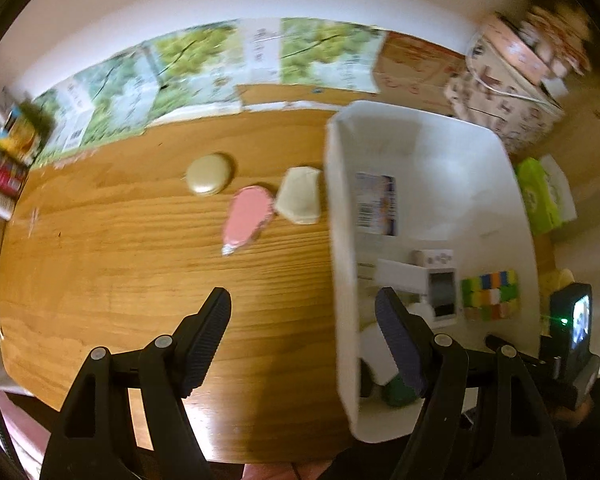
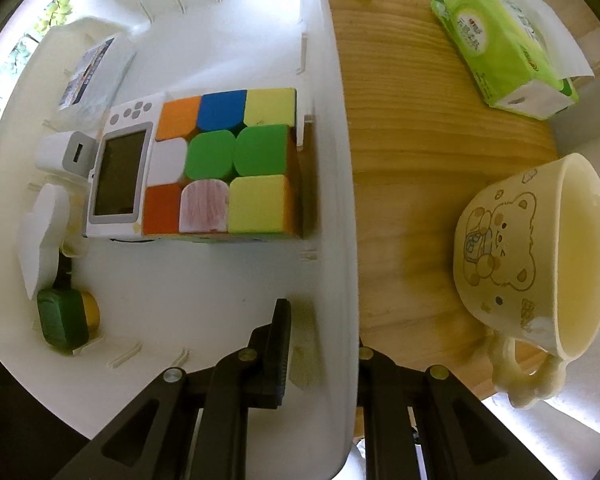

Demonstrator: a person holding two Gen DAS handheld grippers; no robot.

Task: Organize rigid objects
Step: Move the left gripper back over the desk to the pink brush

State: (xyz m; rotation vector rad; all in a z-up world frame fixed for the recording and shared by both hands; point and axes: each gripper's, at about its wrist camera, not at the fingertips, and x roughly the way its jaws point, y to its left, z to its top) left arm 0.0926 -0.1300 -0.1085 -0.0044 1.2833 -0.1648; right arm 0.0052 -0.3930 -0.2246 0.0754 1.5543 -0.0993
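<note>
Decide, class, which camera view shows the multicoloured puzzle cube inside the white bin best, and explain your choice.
The right wrist view: the puzzle cube sits close and sharp, its nine top squares countable, beside the bin wall. The left wrist view shows the cube small, blurred and near the picture's edge.

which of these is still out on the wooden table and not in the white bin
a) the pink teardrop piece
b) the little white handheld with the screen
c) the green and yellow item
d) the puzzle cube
a: the pink teardrop piece lies on the bare wooden table outside the white bin, while the puzzle cube, the white handheld and the green and yellow item sit inside it.
</note>
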